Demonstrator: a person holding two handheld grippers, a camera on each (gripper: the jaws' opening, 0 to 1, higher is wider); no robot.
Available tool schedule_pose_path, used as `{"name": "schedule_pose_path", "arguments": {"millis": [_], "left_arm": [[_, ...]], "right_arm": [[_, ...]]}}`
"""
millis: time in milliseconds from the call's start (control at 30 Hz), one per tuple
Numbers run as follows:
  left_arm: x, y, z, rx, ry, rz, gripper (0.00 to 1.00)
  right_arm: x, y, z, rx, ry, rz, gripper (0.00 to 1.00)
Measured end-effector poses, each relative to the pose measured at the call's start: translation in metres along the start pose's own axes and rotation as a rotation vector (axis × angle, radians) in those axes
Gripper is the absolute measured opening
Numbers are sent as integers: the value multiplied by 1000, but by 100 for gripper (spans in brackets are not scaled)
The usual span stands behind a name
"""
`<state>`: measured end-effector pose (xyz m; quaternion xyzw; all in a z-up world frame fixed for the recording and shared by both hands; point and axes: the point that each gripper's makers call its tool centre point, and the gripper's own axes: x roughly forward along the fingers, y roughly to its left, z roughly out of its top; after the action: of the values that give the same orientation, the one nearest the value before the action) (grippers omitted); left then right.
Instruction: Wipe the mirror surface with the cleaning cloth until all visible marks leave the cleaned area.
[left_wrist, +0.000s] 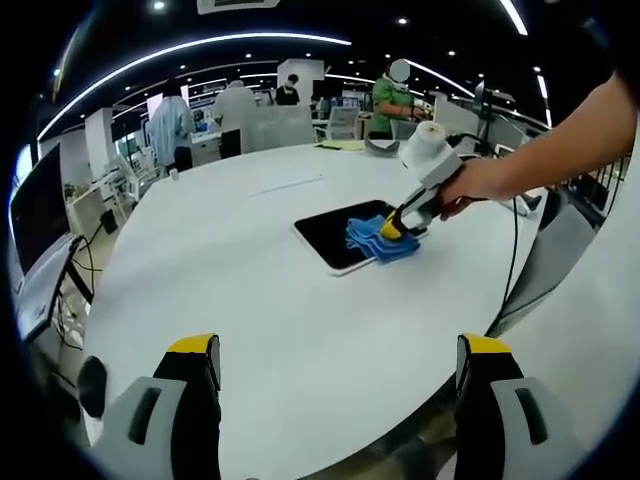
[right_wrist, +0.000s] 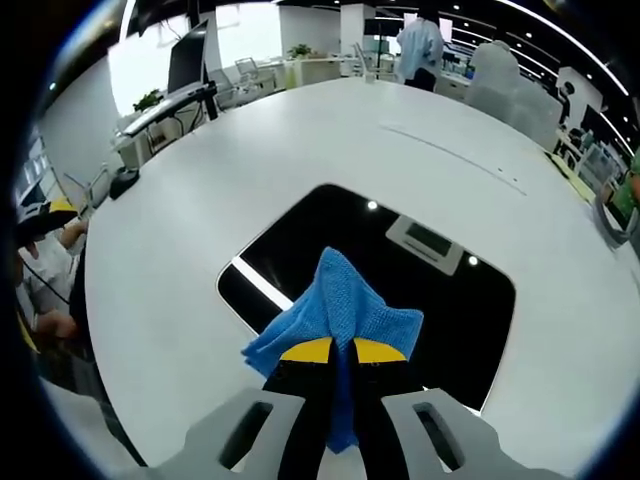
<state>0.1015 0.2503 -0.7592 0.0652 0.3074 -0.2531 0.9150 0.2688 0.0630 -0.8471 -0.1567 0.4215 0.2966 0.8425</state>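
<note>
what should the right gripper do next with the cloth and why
Probably push the blue cloth forward across the mirror. The right gripper is shut on the cloth, which lies on the mirror's near edge, so most of the dark glass ahead is not yet covered. The left gripper hangs open over the white table, away from the mirror.

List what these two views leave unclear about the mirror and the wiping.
- Marks on the mirror: right gripper view shows ceiling reflections, so smudges cannot be told.
- Mirror under the blue cloth: covered in both views.
- Mirror's near edge: hidden by the right gripper.
- Mirror surface in left gripper view: too small.
</note>
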Motion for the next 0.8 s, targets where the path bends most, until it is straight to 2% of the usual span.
{"name": "schedule_pose_path", "arguments": {"millis": [800], "left_arm": [[-1, 1, -1, -11, 5, 9, 99]], "right_arm": [[5, 9, 6, 8, 2, 26, 2]]}}
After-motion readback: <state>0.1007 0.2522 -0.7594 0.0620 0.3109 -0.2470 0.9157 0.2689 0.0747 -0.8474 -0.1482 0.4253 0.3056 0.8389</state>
